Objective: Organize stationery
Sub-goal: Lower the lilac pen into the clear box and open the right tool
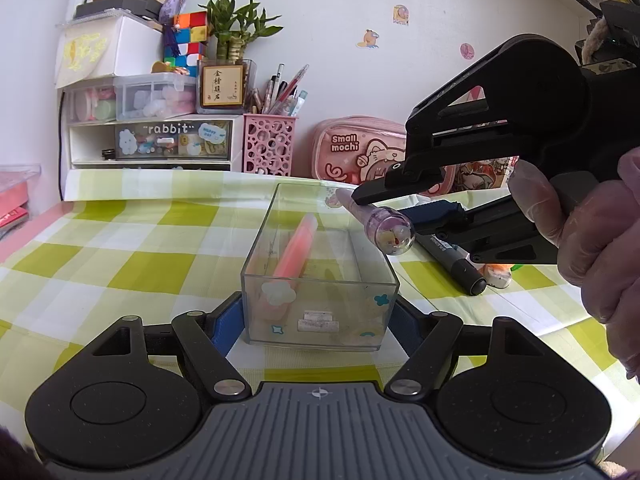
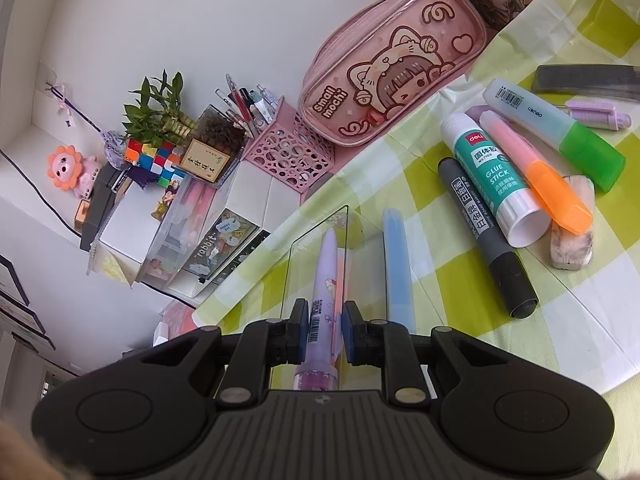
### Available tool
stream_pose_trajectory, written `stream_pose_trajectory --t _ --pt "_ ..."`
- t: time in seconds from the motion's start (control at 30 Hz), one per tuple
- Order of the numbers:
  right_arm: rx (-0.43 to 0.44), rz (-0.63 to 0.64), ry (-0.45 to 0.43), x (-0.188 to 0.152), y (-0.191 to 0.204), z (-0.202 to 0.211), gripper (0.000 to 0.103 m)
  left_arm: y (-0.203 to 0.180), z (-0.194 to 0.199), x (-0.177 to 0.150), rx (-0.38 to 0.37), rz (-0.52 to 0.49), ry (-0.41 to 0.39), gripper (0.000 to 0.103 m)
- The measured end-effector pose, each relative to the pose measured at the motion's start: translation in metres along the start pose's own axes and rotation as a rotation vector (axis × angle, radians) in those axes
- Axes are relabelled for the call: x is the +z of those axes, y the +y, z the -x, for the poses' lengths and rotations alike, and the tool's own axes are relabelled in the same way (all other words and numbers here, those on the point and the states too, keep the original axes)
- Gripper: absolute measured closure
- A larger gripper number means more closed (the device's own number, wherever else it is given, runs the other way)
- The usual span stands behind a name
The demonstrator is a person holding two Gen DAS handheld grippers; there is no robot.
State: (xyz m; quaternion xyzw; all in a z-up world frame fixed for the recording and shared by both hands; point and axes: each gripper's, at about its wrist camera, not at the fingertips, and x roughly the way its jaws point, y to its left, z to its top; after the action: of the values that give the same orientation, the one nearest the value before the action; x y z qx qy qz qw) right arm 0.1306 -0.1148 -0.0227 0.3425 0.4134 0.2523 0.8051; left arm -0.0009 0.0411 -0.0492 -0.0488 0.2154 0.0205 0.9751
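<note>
Gripped between the pads of the left gripper (image 1: 318, 320) is a clear box (image 1: 320, 280) on the checked cloth (image 1: 120, 248) — a pink highlighter (image 1: 296, 248) lies inside. At two o'clock of the box, a purple pen (image 2: 324, 292) is clamped by the right gripper (image 2: 326, 330), above the box's rim — markers (image 2: 488, 240) and a glue stick (image 2: 492, 176) lie at three o'clock.

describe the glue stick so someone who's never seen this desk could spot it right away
On the green checked tablecloth, right of the clear box, lies a pile of markers. The glue stick sits between the grey marker and the orange highlighter: the only white tube, with a teal label.
</note>
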Motion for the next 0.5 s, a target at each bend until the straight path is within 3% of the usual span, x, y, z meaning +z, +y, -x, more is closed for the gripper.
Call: stream_pose_trajectory --t 0.5 --pt "-0.003 0.014 -0.020 0.0001 -0.0014 0.0085 0.076 -0.0003 0.0004 -0.0001 -0.001 0.001 0.000 0.029"
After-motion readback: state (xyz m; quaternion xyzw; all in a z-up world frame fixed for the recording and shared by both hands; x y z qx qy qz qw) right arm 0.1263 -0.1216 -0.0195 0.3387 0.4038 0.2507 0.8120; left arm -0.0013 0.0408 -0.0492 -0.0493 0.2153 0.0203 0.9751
